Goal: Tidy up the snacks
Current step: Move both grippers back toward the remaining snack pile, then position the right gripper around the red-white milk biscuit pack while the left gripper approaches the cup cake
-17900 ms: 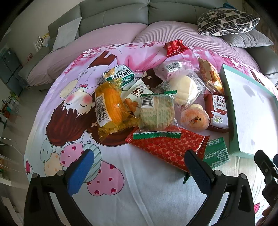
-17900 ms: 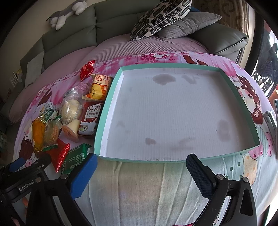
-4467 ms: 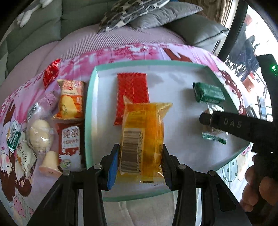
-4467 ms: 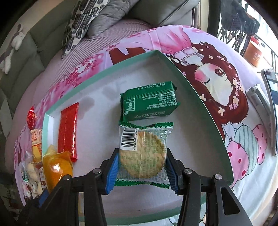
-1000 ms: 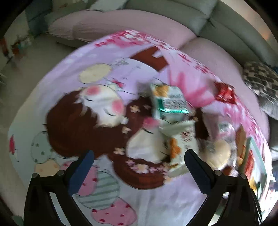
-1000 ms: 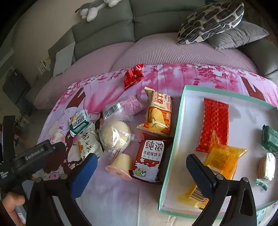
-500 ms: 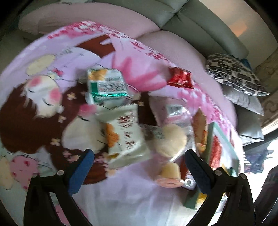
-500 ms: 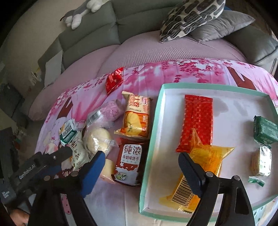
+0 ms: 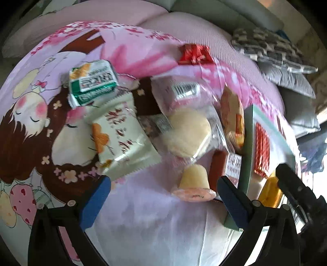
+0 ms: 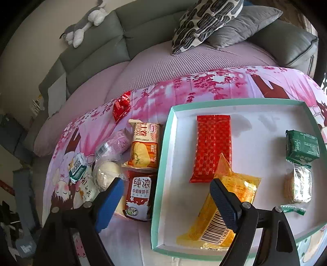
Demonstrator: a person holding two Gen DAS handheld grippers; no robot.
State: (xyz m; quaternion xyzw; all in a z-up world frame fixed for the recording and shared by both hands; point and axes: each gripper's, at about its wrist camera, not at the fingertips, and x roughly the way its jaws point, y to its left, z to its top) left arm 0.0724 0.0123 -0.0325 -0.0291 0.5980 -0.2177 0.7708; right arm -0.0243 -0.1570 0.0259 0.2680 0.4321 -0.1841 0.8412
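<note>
My left gripper (image 9: 163, 202) is open over the cartoon cloth, and a jelly cup (image 9: 194, 182) lies just beyond its fingertips. Past the cup are a wrapped bun (image 9: 190, 131), a cream packet (image 9: 120, 137), a green-white packet (image 9: 93, 82) and a small red packet (image 9: 194, 54). My right gripper (image 10: 166, 202) is open and holds nothing. It hangs above a dark red biscuit packet (image 10: 139, 194) and the left rim of the teal tray (image 10: 163, 163). The tray holds a long red packet (image 10: 212, 147), a yellow packet (image 10: 222, 208), a green packet (image 10: 302, 146) and a round cracker packet (image 10: 298, 184).
An orange bread packet (image 10: 144, 145) and a pink wrapped snack (image 10: 118, 141) lie left of the tray. A grey sofa (image 10: 92, 51) with cushions (image 10: 204, 18) and a plush toy (image 10: 85, 22) curves behind the bed. The other gripper's black body (image 9: 294, 192) shows at the right of the left wrist view.
My left gripper has swung right and closer to the loose snacks, bringing the jelly cup near its fingertips. My right gripper's jaws have narrowed somewhat, and it has shifted towards the tray.
</note>
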